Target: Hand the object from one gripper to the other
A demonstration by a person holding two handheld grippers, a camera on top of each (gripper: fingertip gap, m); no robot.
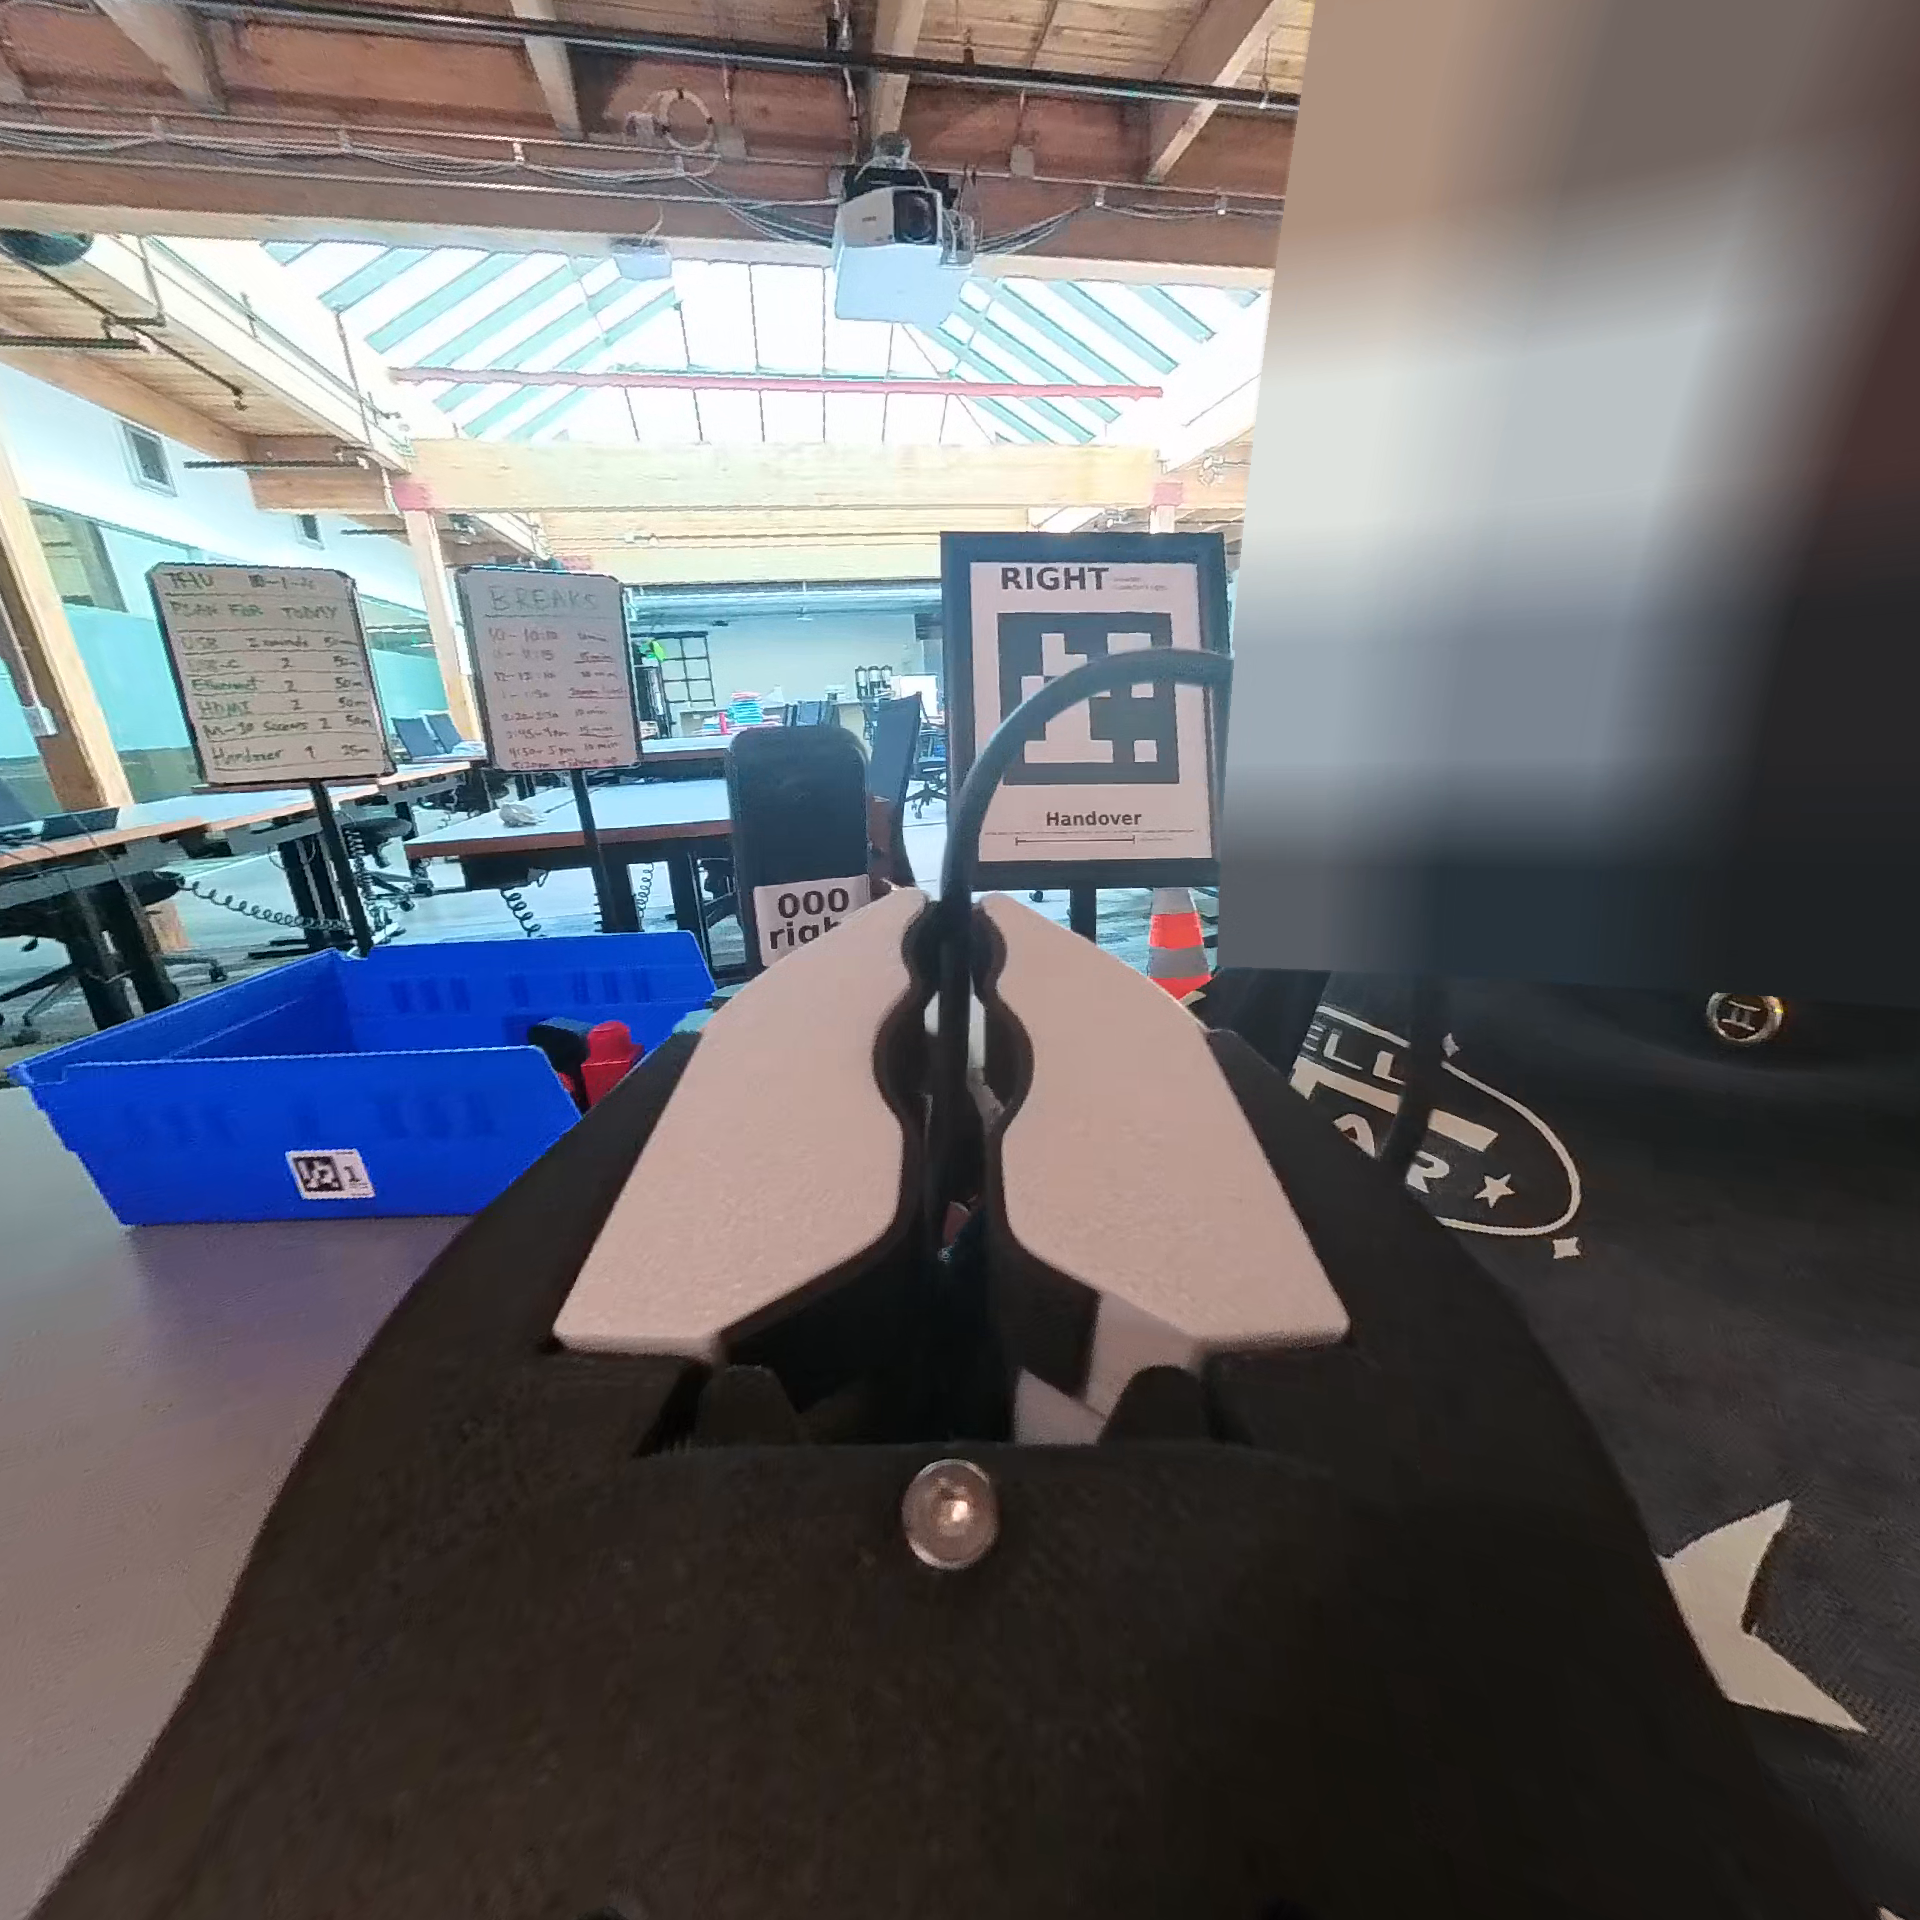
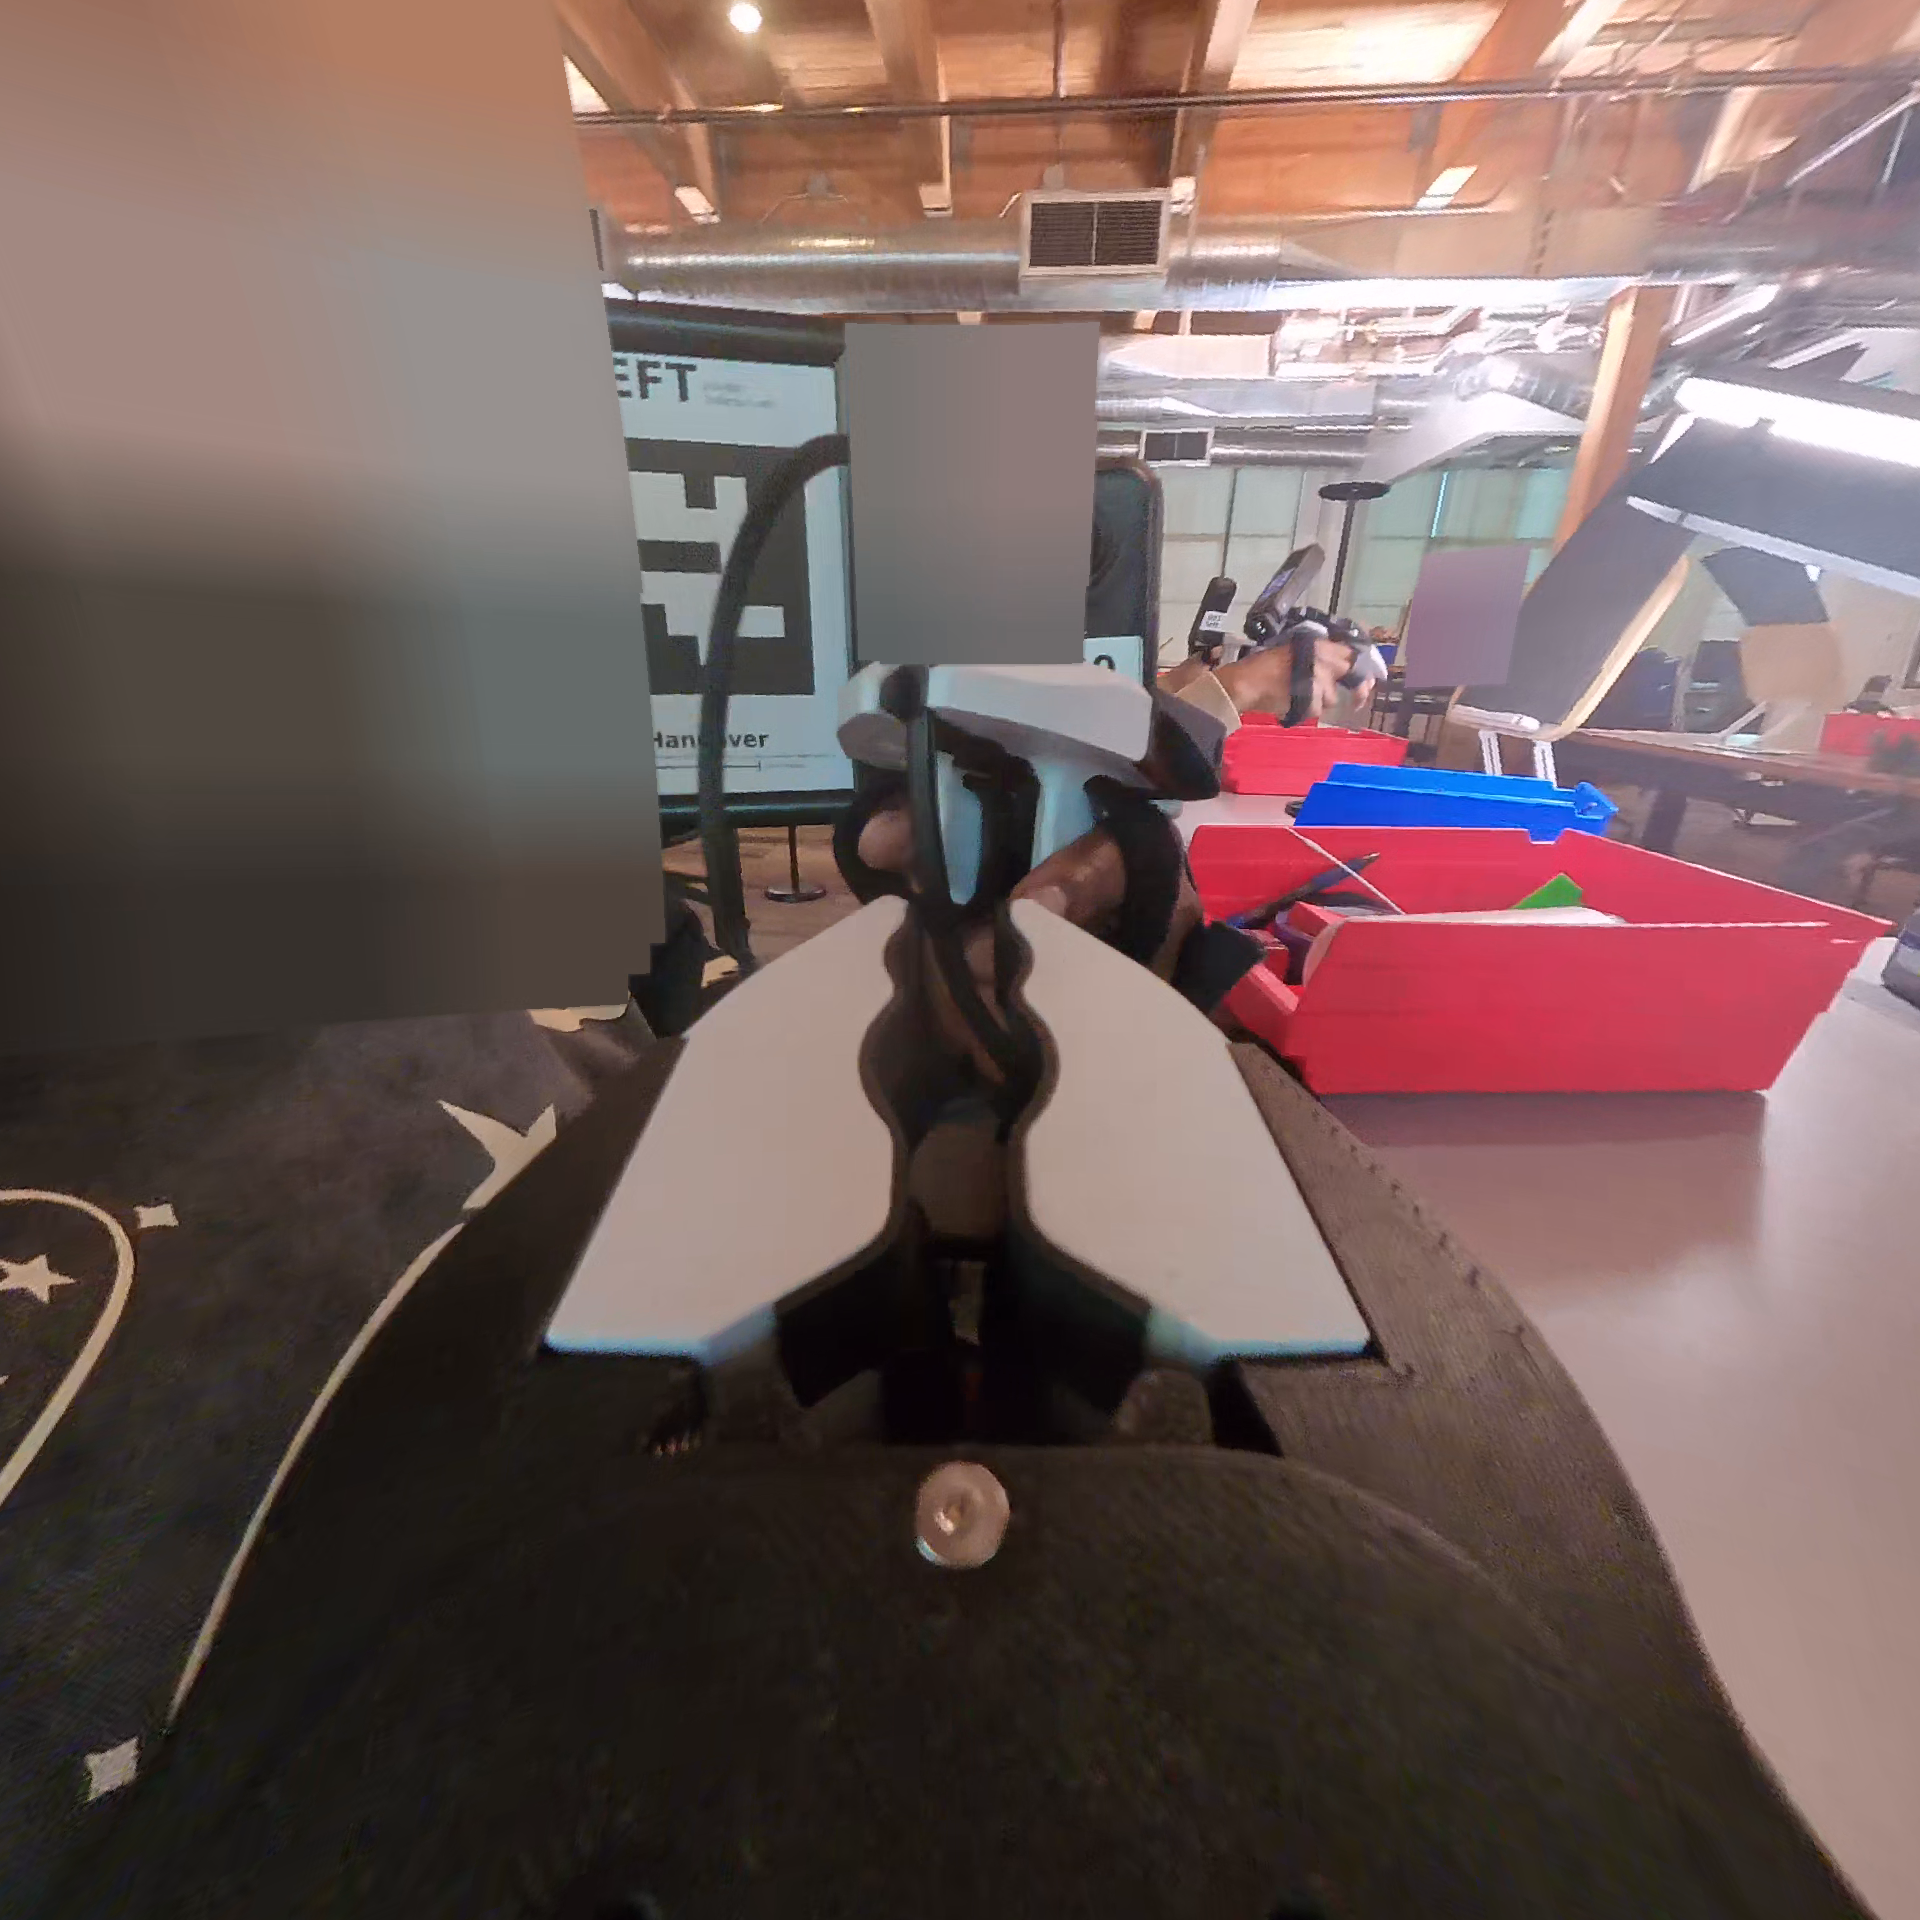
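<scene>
L gripper (image 1: 951, 920): grey fingers pressed together at the tips, clamped on a thin black cable (image 1: 1049, 717). The cable runs up through the scalloped gap between the fingers, then arcs over to the right, across a framed marker sign on a stand (image 1: 1086, 707).

R gripper (image 2: 956, 914): tips also closed, pinching the same thin black cable (image 2: 743, 582), which loops up and left in front of another framed marker sign (image 2: 727, 582). So both grippers grip the cable at once, mid-air, above the table.

In the R wrist view the L gripper (image 2: 894, 717) shows just beyond the R tips, turned sideways, with a person's hand (image 2: 1081, 883) wrapped round its handle in a black strap.

In the L wrist view the R unit's black camera body (image 1: 798, 821) sits just behind the L tips; can't tell its finger state from here.

Outward, L wrist view: blue plastic bin (image 1: 312, 1091) on grey tabletop (image 1: 187, 1403), red and black blocks (image 1: 592, 1049) inside near its right end. Two whiteboards on stands (image 1: 270, 675) behind it, orange traffic cone (image 1: 1179, 935) farther off at right.

R wrist view: red plastic bin (image 2: 1558, 997) w/ misc items on the tabletop at right, blue bin (image 2: 1455, 805) behind it. Dark printed shirt (image 2: 260, 1195) fills lower left.
</scene>
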